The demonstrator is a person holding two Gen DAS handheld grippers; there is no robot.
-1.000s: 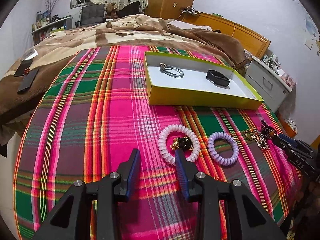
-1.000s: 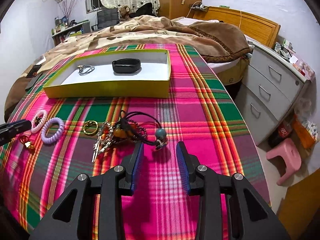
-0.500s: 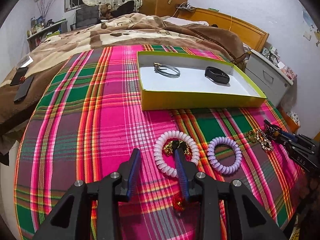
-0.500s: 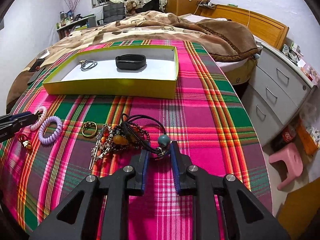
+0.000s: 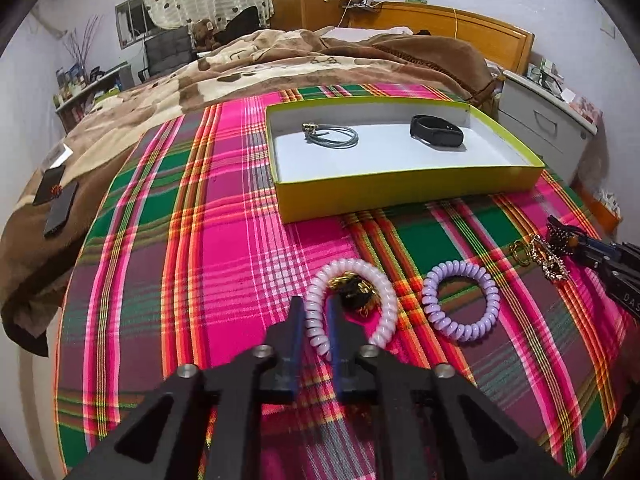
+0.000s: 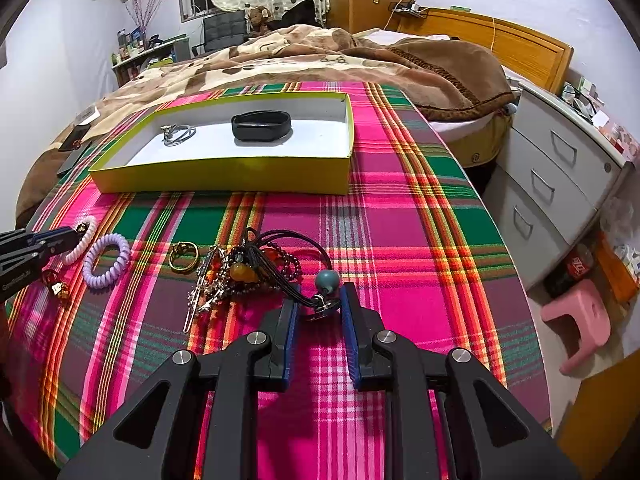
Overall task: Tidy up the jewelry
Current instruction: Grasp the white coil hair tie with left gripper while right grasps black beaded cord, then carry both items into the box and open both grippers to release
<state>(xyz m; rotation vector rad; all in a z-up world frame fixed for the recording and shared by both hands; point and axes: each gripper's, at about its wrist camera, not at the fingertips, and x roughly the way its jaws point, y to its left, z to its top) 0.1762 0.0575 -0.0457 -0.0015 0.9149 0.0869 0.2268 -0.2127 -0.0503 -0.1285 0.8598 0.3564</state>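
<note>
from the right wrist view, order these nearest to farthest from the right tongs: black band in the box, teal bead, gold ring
1. teal bead, just ahead of the right tongs
2. gold ring, off to the left on the plaid cloth
3. black band, farthest, inside the yellow box

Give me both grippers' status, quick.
Left gripper: shut on the pale pink coil bracelet.
Right gripper: open, fingers either side of the black cord necklace, not clamped.

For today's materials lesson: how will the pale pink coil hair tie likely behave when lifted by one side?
The pale pink coil hair tie looks like springy plastic, so it will probably sag and stretch. It seems light. The gold trinket inside the ring should stay behind.
</note>
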